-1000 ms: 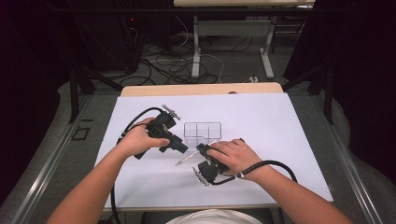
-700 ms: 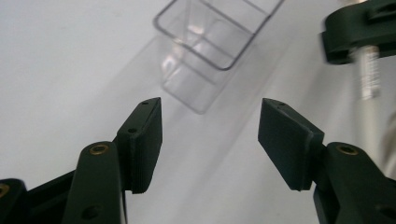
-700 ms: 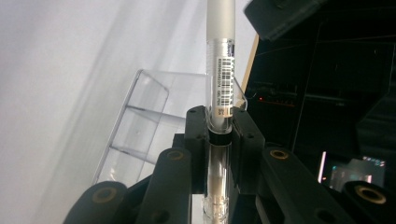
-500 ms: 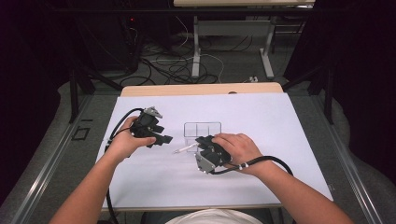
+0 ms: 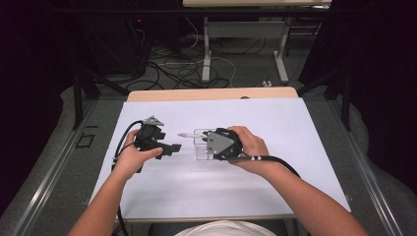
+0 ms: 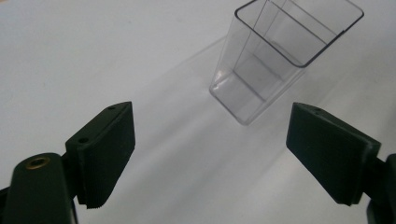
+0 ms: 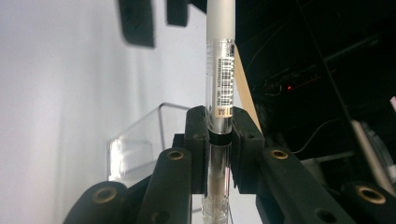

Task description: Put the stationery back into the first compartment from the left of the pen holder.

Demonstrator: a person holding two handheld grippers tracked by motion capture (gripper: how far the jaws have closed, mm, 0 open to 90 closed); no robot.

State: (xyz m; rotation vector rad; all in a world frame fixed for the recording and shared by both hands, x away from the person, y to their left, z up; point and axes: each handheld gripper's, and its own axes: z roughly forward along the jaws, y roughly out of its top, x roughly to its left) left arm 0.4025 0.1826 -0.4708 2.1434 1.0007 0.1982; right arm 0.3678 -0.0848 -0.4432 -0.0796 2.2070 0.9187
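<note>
The white table sheet (image 5: 295, 162) is brightly lit from overhead (surroundings left dark); soft shadows are cast beneath the left gripper (image 6: 210, 154), whose near parts are blurred.

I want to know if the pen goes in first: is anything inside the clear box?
Seen from the left gripper, the clear box shows bare dividers and floor. From above, the right gripper, clamping the pen, covers part of it.

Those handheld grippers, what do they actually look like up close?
Both are black. The left gripper has two flat fingers with ribbed pads and brass-coloured screw holes, plus a small grey three-cornered plate on top. The right gripper wears a bigger grey plate. A black cable trails from each. The forearms are bare.
</note>
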